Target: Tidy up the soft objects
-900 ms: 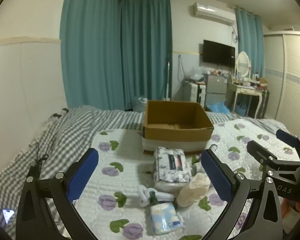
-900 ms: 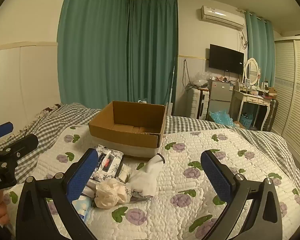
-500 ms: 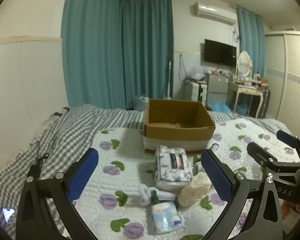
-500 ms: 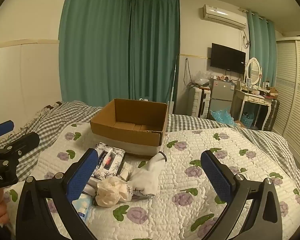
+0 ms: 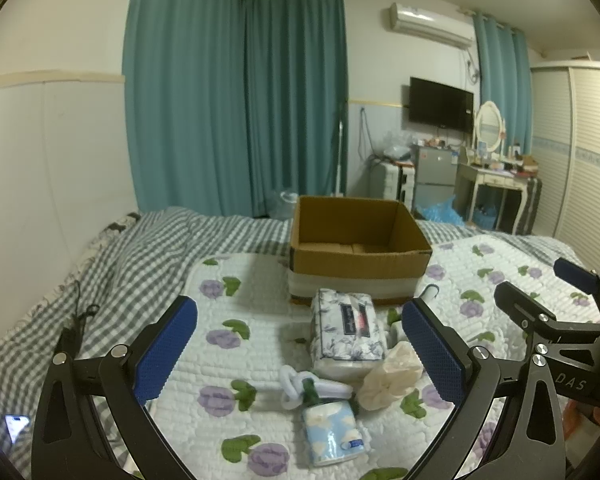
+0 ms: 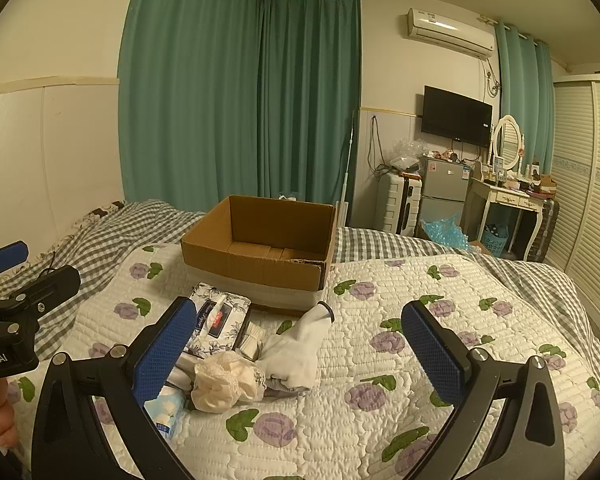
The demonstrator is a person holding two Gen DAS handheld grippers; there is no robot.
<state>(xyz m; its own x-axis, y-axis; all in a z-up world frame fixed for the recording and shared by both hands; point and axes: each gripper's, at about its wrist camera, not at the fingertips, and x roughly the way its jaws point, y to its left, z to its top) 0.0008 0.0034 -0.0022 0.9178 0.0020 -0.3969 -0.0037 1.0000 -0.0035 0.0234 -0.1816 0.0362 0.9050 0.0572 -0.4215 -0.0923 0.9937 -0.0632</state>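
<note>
An open, empty cardboard box [image 5: 360, 240] [image 6: 260, 248] stands on the flowered quilt. In front of it lies a pile of soft things: a floral tissue pack [image 5: 346, 330] [image 6: 218, 316], a blue tissue packet [image 5: 332, 436] [image 6: 166, 408], a white knotted cord [image 5: 296, 386], a cream bundle [image 5: 392, 374] [image 6: 220, 380] and a white glove [image 6: 296, 348]. My left gripper [image 5: 300, 354] is open and empty, above the pile. My right gripper [image 6: 298, 354] is open and empty, just right of the pile.
A grey checked blanket [image 5: 112, 280] covers the bed's left and far side. A phone [image 5: 16, 426] lies at the lower left. Beyond the bed stand a small fridge [image 6: 444, 196], a dressing table [image 6: 504, 208] and a wardrobe [image 6: 588, 200].
Both grippers have drifted slightly forward toward the pile and box. Both stay open and nothing has been picked up.
</note>
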